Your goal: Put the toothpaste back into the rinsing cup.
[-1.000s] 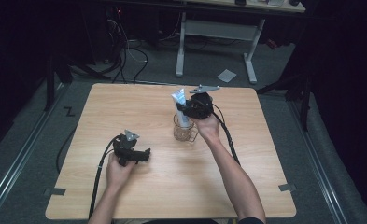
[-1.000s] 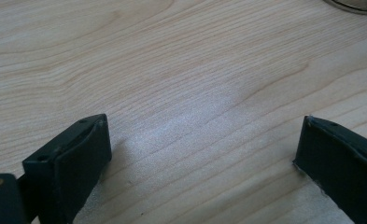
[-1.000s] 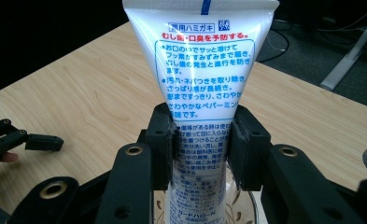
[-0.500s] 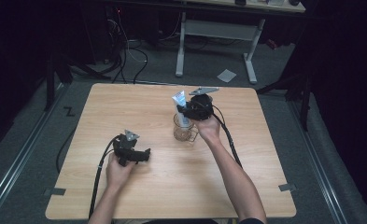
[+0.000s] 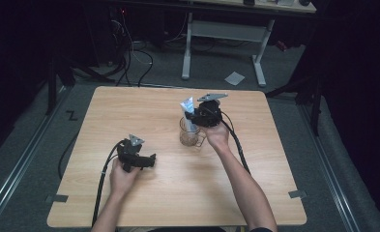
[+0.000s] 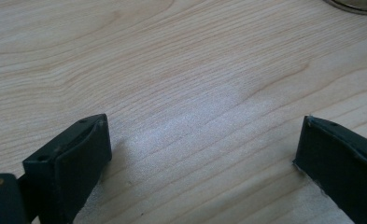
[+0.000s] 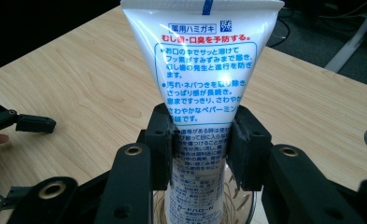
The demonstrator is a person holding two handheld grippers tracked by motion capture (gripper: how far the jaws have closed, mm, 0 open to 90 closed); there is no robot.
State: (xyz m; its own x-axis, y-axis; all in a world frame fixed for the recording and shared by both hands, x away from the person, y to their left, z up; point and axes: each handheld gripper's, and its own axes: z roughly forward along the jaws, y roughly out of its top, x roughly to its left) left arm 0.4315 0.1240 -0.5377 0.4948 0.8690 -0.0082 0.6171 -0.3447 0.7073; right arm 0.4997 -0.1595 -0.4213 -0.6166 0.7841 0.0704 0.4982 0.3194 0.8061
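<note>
A white toothpaste tube [image 5: 187,106] with blue and red print stands crimped end up, its lower end inside a clear glass mug [image 5: 189,138] at the table's middle. My right gripper [image 5: 195,119] is shut on the tube just above the mug's rim. In the right gripper view the two pads squeeze the tube [image 7: 204,70] at its lower part, with the mug [image 7: 241,205] beneath and my right gripper [image 7: 201,147] centred on it. My left gripper [image 5: 151,161] rests on the wood at the front left, open, with nothing between the jaws [image 6: 202,149].
The wooden table [image 5: 129,111] has bare room on the left and back. The mug's base [image 6: 358,3] lies ahead of the left gripper. In the right gripper view the left gripper [image 7: 31,123] sits off to the left. Cables trail toward the front edge.
</note>
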